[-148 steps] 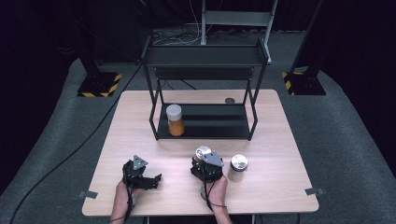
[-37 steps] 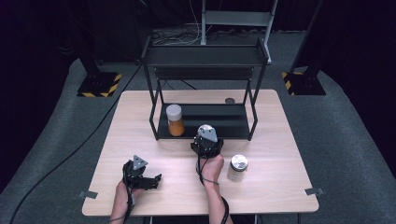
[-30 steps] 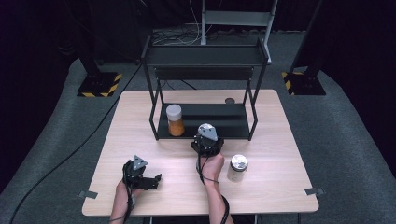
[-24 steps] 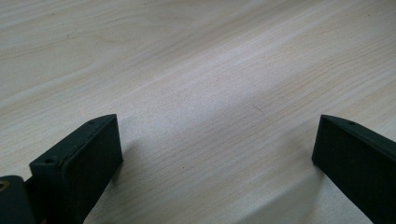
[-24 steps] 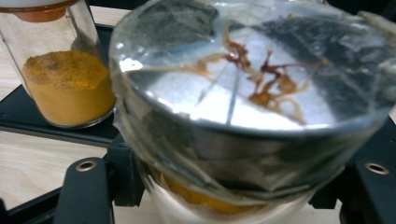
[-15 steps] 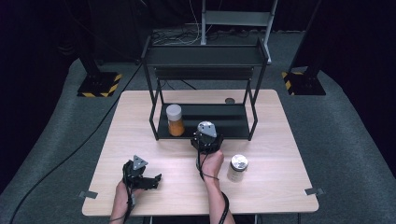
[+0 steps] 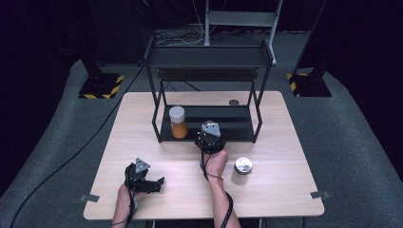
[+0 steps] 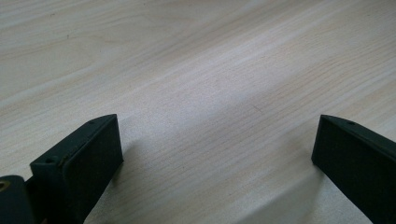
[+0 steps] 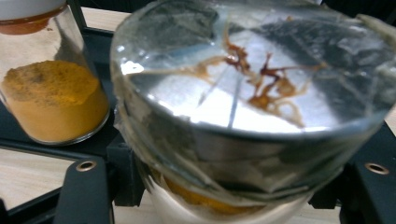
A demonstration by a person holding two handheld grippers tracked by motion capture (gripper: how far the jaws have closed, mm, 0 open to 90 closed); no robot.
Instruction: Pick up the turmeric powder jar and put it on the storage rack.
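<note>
Right gripper: jaws clamped on a foil-sealed jar (orange contents show below the crumpled seal), held at the near edge of the rack's bottom shelf.
Orange-powder jar: upright on that shelf, just left of the held jar, white cap on.
Second jar: on the table, right of the person's right wrist, near side.
Left gripper: jaws apart, nothing between them, low over bare wood at the near left.
</note>
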